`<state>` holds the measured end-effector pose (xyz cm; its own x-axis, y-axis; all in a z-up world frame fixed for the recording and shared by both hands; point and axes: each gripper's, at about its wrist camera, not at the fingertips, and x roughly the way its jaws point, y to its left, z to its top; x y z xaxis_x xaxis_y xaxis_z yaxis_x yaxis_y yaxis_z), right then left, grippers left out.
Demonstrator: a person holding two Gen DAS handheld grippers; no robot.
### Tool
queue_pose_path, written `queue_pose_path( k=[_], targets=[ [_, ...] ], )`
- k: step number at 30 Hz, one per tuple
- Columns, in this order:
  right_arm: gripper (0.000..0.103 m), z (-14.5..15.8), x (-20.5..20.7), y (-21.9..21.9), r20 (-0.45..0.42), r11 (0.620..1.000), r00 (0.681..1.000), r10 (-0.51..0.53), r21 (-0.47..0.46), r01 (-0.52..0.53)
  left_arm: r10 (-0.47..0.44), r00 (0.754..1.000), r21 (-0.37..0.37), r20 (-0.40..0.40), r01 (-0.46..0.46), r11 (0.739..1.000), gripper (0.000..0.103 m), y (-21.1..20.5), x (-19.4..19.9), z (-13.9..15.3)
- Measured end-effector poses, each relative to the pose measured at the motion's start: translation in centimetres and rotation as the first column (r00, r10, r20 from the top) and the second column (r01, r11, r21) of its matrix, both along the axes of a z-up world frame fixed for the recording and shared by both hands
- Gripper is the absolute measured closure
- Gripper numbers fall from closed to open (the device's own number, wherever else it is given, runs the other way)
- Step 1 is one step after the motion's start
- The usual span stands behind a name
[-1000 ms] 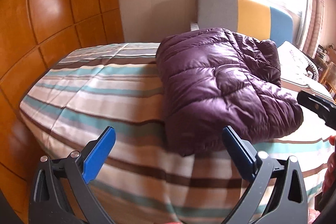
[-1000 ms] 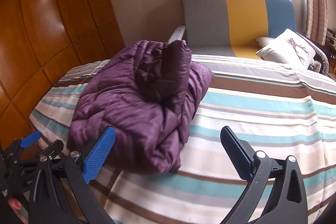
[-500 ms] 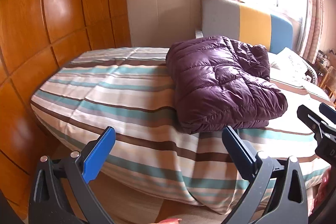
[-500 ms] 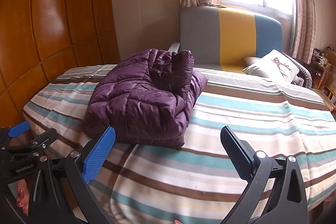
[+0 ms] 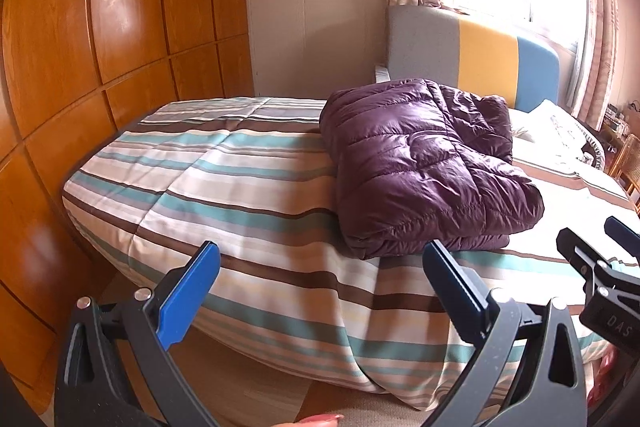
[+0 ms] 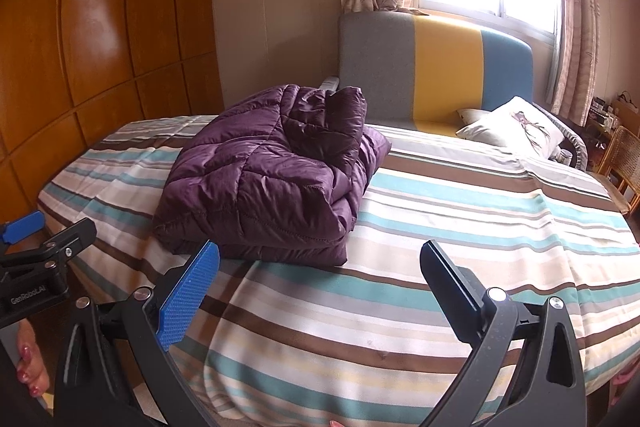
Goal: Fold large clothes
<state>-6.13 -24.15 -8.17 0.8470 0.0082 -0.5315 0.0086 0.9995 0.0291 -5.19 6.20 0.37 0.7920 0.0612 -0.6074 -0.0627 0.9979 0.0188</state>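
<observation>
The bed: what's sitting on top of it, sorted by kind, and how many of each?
Folded purple puffer jackets: 1
Pillows, by the headboard: 2, the second mostly hidden behind the first
Total on the striped cover: 3
The left tool and right tool hang open off the bed, touching nothing.

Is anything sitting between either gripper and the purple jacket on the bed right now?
Nothing visible. Only bare striped bedcover lies between the open right gripper and the folded jacket, and likewise before the open left gripper. The pillow sits far off by the headboard.
</observation>
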Motion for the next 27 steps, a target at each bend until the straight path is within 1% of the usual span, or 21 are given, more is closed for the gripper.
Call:
queue_pose_path(
  k=[27],
  targets=[
    [0.003,-0.12,-0.18,-0.08,-0.009,1.0,1.0,0.003,0.006,-0.003,-0.027,1.0,0.006,-0.012,0.027,1.0,0.002,-0.45,-0.1,-0.24]
  ],
)
